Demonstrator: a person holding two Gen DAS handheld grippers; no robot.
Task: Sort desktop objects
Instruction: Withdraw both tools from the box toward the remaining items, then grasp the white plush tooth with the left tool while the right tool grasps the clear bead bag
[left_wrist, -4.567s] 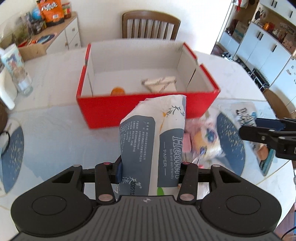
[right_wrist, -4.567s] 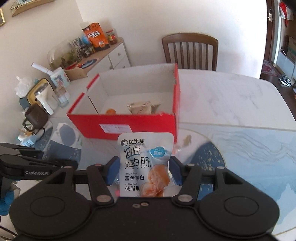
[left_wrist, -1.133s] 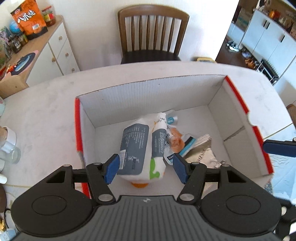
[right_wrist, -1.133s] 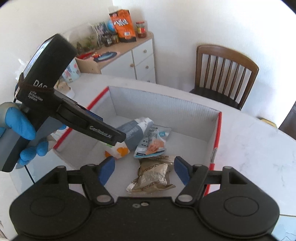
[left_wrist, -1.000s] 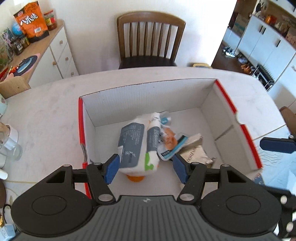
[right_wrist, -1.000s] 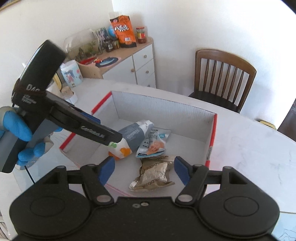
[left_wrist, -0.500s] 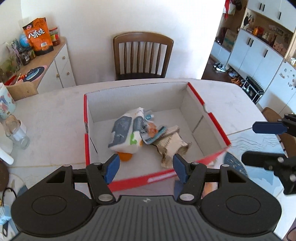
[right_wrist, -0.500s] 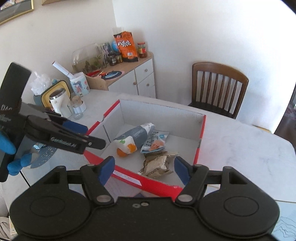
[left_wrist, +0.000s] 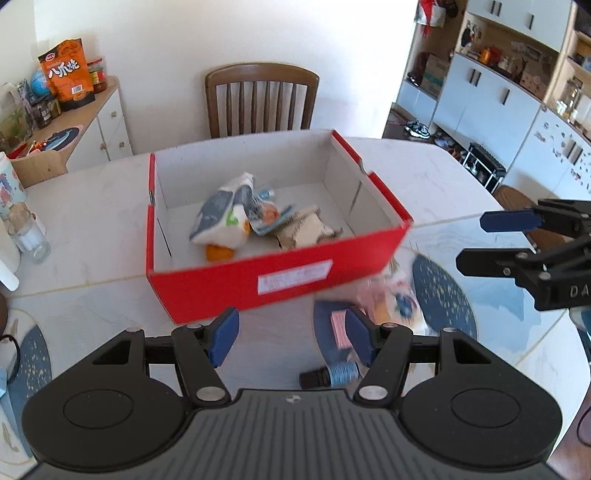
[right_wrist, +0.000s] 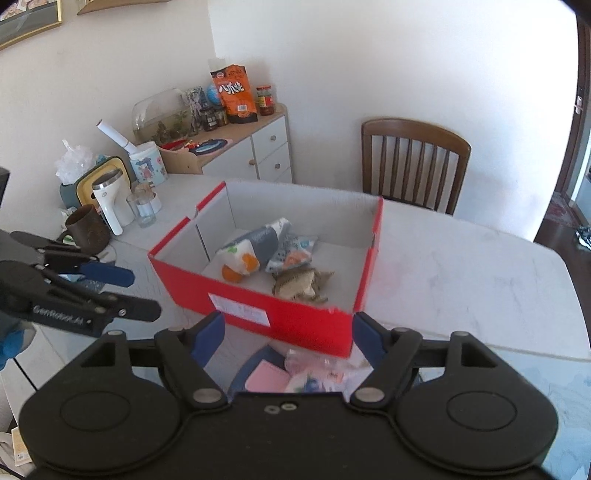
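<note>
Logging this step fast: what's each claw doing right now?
Left claw: open, holding nothing.
Right claw: jaws opening, nothing between them.

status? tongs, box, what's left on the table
Left tongs open, empty. Right tongs opening, empty. Red box holds tissue pack, snack pouches, an orange. Pink notepad, clear toy bag, small bottle still outside.

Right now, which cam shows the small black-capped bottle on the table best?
Left wrist: the bottle lies in plain sight on the table, just ahead of that gripper's body, black cap and ribbed blue neck visible. Right wrist shows none of it; its own body covers that patch.
</note>
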